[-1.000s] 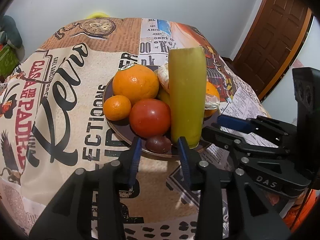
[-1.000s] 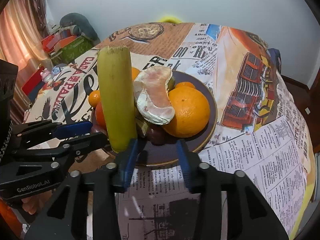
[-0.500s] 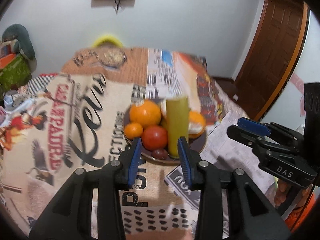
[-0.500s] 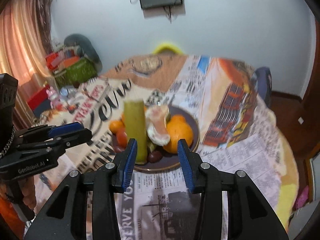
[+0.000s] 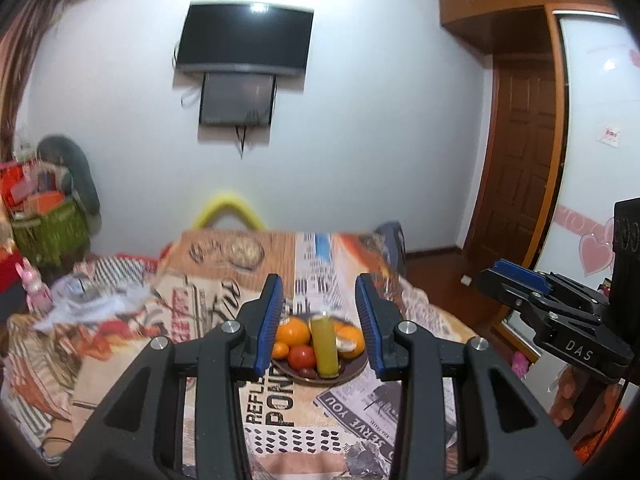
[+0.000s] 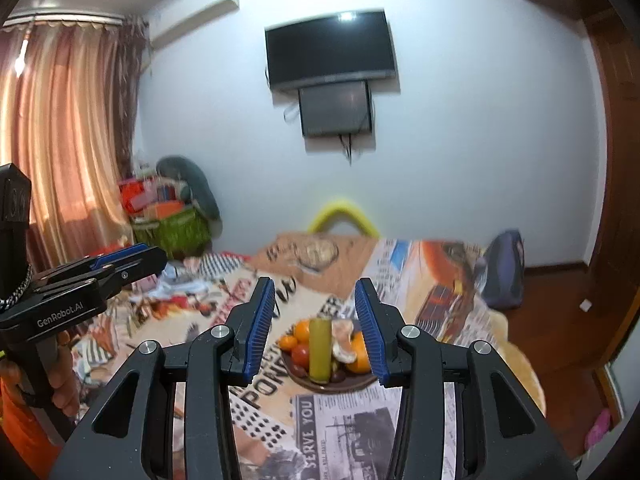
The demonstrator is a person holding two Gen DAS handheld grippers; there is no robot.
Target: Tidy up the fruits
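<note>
A dark plate [image 5: 354, 368] on the printed tablecloth holds oranges [image 5: 294, 331], a red tomato [image 5: 301, 356], a tall yellow-green stalk [image 5: 325, 346] standing upright, a peeled citrus and small dark fruits. It also shows in the right wrist view [image 6: 352, 383], with the stalk [image 6: 319, 349] and peeled citrus [image 6: 343, 345]. My left gripper [image 5: 320, 322] is open and empty, high above and well back from the plate. My right gripper [image 6: 314, 326] is open and empty, equally far back. Each gripper shows in the other's view, left gripper [image 6: 128, 260] and right gripper [image 5: 504, 276].
The table [image 5: 224, 252] carries a newspaper-print cloth. A yellow chair back [image 5: 228, 210] stands behind it. Clutter and a green basket [image 5: 50, 228] are at the left, a wooden door [image 5: 520, 152] at the right, a TV [image 5: 244, 42] on the wall.
Both grippers have pulled far up and back from the plate, so the fruit looks much smaller and the room wall and TV have come into view. Both stay open.
</note>
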